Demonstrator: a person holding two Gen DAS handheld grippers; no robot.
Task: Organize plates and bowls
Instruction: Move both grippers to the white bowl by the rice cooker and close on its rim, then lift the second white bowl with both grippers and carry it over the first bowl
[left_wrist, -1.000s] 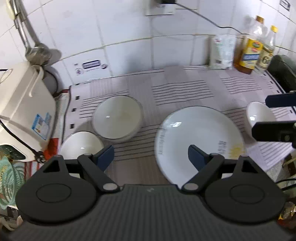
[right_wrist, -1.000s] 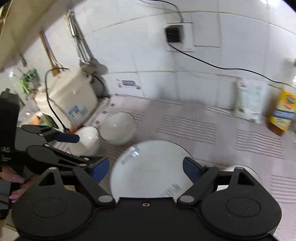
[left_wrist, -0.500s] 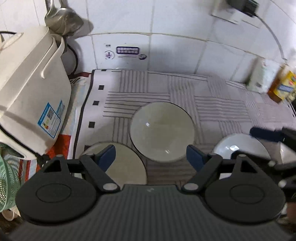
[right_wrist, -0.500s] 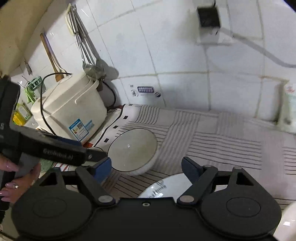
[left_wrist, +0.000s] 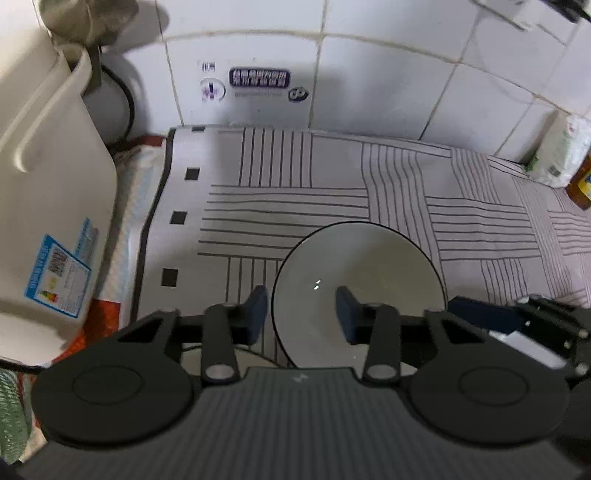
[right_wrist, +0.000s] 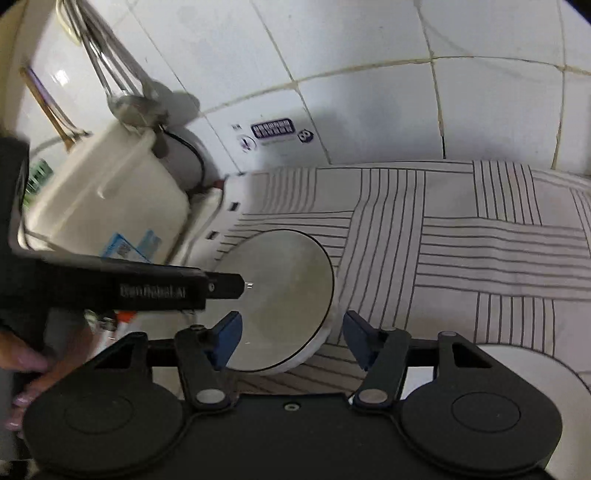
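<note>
— So, where do my tongs stand?
— Your left gripper (left_wrist: 300, 309) is closing astride the near-left rim of the bowl (left_wrist: 373, 273), pads not yet pressing. Your right gripper (right_wrist: 291, 341) is closing over the same bowl's right rim, also not gripping.
— And the bowl?
— On the striped mat (left_wrist: 295, 192), beside the white cooker (left_wrist: 48, 206); a plate (right_wrist: 532, 373) lies right of it.

Bowl (left_wrist: 369, 266): glazed ceramic, glossy. Mat (left_wrist: 295, 199) on bench: striped cloth, matt. Wall tiles (right_wrist: 369, 92): glossy ceramic. Rice cooker (left_wrist: 48, 192): smooth cream plastic. Claw (left_wrist: 300, 314) bodies: matt black plastic.
</note>
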